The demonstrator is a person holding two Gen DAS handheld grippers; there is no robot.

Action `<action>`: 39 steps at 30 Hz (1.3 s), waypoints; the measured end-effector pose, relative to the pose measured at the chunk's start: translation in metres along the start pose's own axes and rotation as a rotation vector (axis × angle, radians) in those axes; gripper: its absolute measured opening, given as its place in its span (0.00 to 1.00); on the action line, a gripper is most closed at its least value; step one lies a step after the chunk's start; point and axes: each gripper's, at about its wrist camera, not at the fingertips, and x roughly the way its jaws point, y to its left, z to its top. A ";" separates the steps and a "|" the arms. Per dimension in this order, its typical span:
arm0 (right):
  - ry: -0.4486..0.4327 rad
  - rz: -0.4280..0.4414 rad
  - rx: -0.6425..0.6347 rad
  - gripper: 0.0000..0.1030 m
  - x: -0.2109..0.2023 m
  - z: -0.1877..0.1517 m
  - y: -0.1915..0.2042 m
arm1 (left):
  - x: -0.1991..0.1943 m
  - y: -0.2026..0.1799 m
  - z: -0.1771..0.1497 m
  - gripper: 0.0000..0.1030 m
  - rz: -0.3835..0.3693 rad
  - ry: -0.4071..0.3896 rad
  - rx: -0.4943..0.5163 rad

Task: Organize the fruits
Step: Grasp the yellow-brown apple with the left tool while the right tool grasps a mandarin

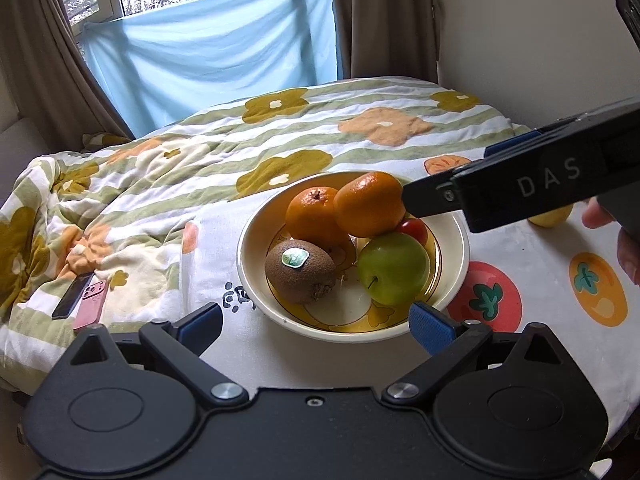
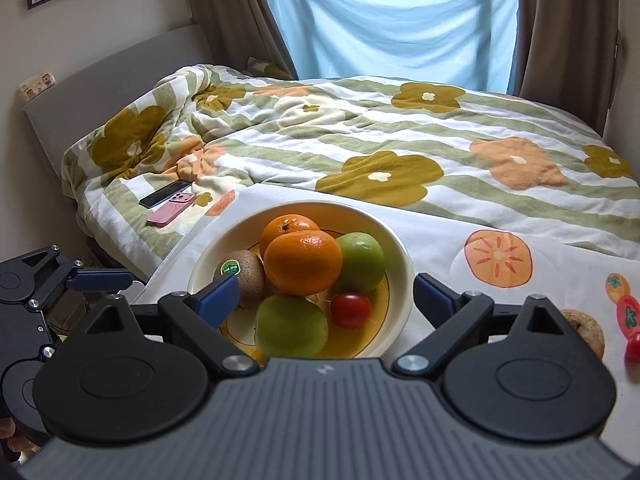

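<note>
A cream bowl (image 2: pixel 400 258) with a yellow pattern inside sits on a counter (image 1: pixel 532 344) covered by a white cloth printed with orange and red fruit, right at the foot of a bed (image 2: pixel 400 148) with a flowered, green-striped quilt. In the bowl two oranges (image 2: pixel 303 262) are stacked near the middle, one resting partly on the other, with a kiwi (image 2: pixel 245 276) bearing a green sticker at one side, two green apples (image 2: pixel 291 326) and a small red tomato (image 2: pixel 351 309) packed around them, all touching their neighbours. The left tool (image 1: pixel 316 322) hovers just short of the bowl's near rim with its blue-padded fingers (image 1: pixel 430 326) spread wide and nothing between them. The right tool (image 2: pixel 326 294) is likewise spread open and empty, its fingers to either side of the bowl above the fruit; in the left view its black body (image 1: pixel 520 188) reaches in from the right, its tip close against the upper orange. On the cloth to the right of the bowl lie a brown roundish fruit (image 2: pixel 586 330), half hidden behind the right tool, and another small red tomato (image 2: pixel 633 349) at the picture's edge; a yellow fruit (image 1: pixel 550 216) peeks out below the right tool in the left view. Two phones (image 2: pixel 170 202), one dark and one pink, lie side by side on the quilt
</note>
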 end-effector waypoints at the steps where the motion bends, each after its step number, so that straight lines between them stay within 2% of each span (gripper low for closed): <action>1: -0.002 -0.006 0.005 1.00 -0.005 0.000 -0.002 | -0.003 -0.001 0.001 0.98 0.003 -0.004 -0.001; 8: -0.034 -0.022 0.028 1.00 -0.048 0.002 -0.020 | -0.027 -0.017 0.014 0.98 0.024 -0.028 -0.025; 13: -0.065 -0.030 0.000 1.00 -0.088 -0.003 -0.041 | -0.049 -0.044 0.025 0.99 0.056 -0.058 -0.052; 19: -0.068 -0.056 0.036 1.00 -0.127 -0.022 -0.091 | -0.062 -0.097 0.039 1.00 0.081 -0.057 -0.046; 24: -0.084 -0.082 0.055 1.00 -0.156 -0.035 -0.142 | -0.066 -0.144 0.051 1.00 0.066 -0.073 -0.042; 31: -0.070 -0.138 0.107 1.00 -0.170 -0.056 -0.211 | -0.044 -0.197 0.066 1.00 0.018 -0.089 -0.065; 39: -0.032 -0.198 0.177 1.00 -0.141 -0.087 -0.281 | 0.019 -0.242 0.075 1.00 -0.015 -0.073 -0.017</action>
